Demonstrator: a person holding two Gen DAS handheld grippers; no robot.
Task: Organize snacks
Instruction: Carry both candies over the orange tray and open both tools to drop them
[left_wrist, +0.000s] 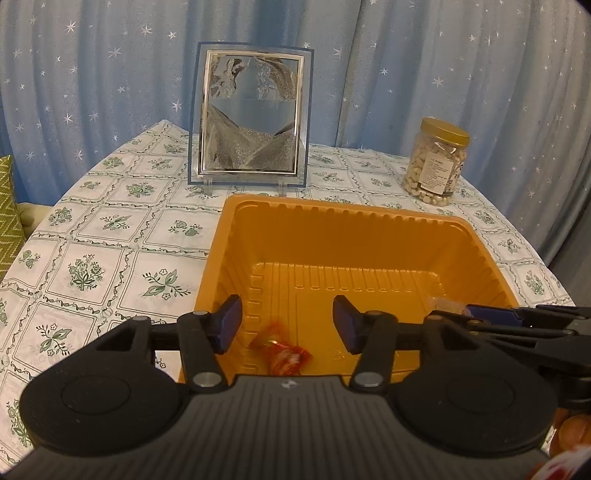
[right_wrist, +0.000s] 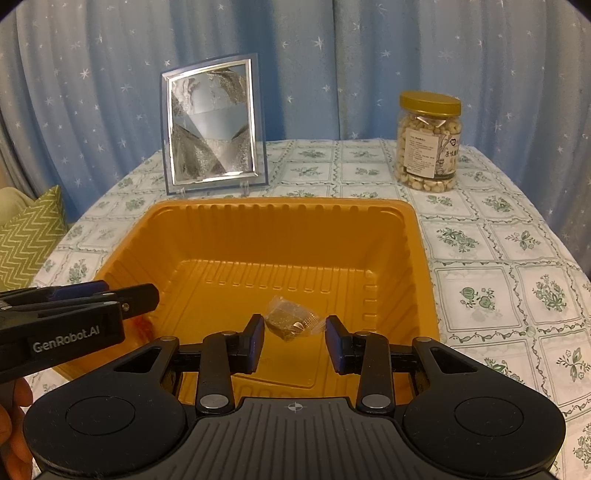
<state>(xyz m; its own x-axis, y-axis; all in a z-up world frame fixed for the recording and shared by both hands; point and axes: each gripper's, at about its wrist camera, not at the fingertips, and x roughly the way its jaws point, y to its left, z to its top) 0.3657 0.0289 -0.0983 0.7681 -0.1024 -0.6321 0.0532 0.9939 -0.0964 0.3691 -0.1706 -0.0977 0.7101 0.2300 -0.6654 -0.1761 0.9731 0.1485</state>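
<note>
Seen from the left wrist, the left hand-held gripper (left_wrist: 287, 325) stands apart and empty over the ribbed orange plastic tray (left_wrist: 332, 218), a crinkly red-wrapped candy (left_wrist: 284, 352) lying just below. From the right wrist, the right hand-held gripper (right_wrist: 294, 341) flanks a clear-wrapped brown candy (right_wrist: 291, 320), seemingly unclamped, its length crosswise.

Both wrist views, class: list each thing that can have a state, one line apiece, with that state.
Orange tray: upright, holds two candies.
Red candy: lying in tray, released.
Clear-wrapped candy: wrapped, between the jaws, grip unclear.
Nut jar: upright, lid on.
Sand frame: standing.
Left gripper: jaws open.
Right gripper: jaws partly apart.
</note>
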